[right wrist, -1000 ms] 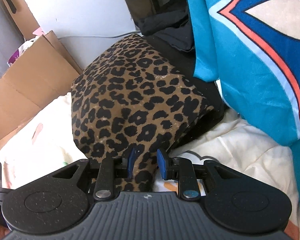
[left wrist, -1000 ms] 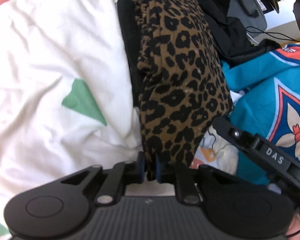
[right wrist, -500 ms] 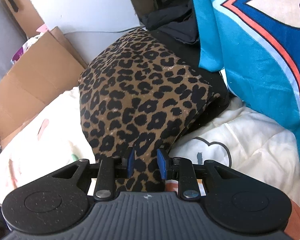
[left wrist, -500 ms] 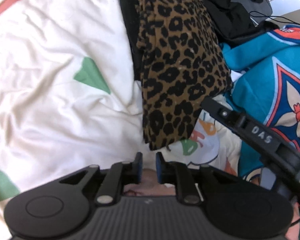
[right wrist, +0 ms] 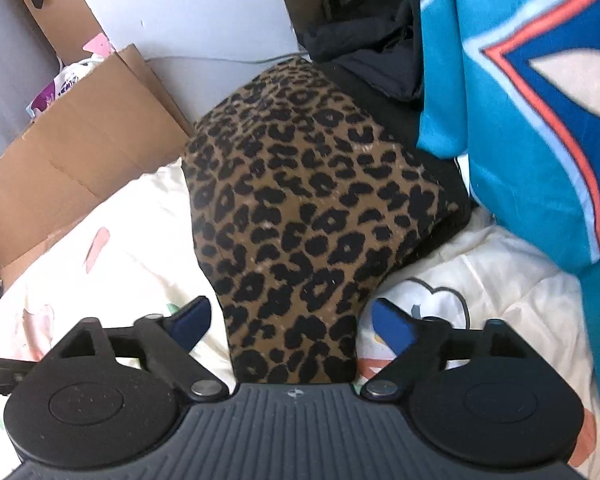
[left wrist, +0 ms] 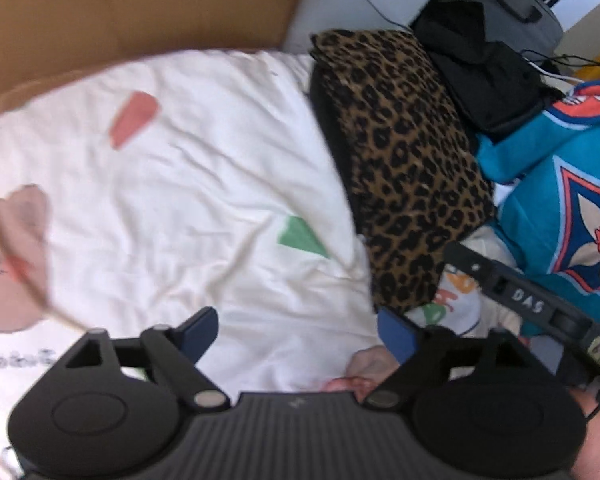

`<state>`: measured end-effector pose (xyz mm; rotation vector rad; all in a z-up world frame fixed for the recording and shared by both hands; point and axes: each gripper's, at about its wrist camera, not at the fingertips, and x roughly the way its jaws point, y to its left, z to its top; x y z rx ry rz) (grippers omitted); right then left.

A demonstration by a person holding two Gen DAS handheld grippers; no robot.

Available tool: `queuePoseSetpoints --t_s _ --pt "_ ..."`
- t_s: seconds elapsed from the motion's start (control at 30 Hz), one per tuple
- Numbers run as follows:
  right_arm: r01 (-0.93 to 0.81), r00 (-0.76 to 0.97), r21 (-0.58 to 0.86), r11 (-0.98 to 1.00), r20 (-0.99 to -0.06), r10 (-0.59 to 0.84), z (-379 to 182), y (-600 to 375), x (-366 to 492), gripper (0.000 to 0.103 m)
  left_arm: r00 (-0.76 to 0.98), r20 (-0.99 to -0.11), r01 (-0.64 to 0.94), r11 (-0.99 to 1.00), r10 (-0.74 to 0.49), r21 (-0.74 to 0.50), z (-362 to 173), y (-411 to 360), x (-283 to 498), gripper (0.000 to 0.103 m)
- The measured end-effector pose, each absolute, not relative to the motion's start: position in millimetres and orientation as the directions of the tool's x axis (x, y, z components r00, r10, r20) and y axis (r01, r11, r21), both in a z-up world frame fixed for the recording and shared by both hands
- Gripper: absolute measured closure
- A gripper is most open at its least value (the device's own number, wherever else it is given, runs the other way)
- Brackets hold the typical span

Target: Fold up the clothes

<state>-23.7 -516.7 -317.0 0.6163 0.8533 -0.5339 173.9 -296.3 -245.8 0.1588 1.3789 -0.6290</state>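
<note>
**Right wrist view: leopard piece folded and let go, teal one waiting**

The right wrist view shows the leopard-print garment lying as a compact folded block on the white printed bedcover, over a dark layer whose black edge shows along its side. Its near end runs between the fingers of the right gripper, but the jaws stand wide and grip nothing. In the left wrist view the left gripper also has its jaws wide, over bare bedcover just beside the garment's near corner. So this piece looks finished and released. A teal printed garment lies unfolded just beside it, and dark clothing is heaped beyond; both likely remain. A cardboard box stands behind.
</note>
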Motion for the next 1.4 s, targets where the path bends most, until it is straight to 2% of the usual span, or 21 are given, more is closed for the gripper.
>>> queuePoseSetpoints --t_s 0.17,0.4,0.47,0.63,0.8,1.1,1.4 --pt "0.684 0.5 0.28 0.673 -0.852 -0.154 -295 -517 -15 0.008 0.103 -0.954 0.476 0.856 -0.28 -0.2 -211 -276 184 0.007" --pt "0.686 0.486 0.269 0.676 -0.861 -0.15 -241 -505 -13 0.005 0.127 -0.95 0.409 0.888 -0.284 -0.211 -161 -246 191 0.001" --pt "0.684 0.483 0.266 0.679 -0.863 -0.149 -225 -502 -13 0.001 0.146 -0.95 0.404 0.893 -0.275 -0.197 -145 -238 192 0.001" --pt "0.679 0.482 0.261 0.686 -0.864 -0.148 -185 -492 -13 0.001 0.188 -0.95 0.402 0.902 -0.251 -0.159 -112 -222 194 0.001" --pt "0.685 0.486 0.269 0.677 -0.861 -0.149 -145 -486 -17 0.001 0.203 -0.942 0.379 0.909 -0.267 -0.176 -72 -197 192 0.001" --pt "0.673 0.519 0.301 0.675 -0.843 -0.142 -68 -471 -19 0.001 0.259 -0.949 0.264 0.958 -0.18 -0.11 -12 -115 189 0.0" --pt "0.656 0.544 0.355 0.666 -0.834 -0.091 -6 -441 -20 0.001 0.321 -0.935 0.173 0.98 -0.151 -0.099 41 -31 160 0.0"
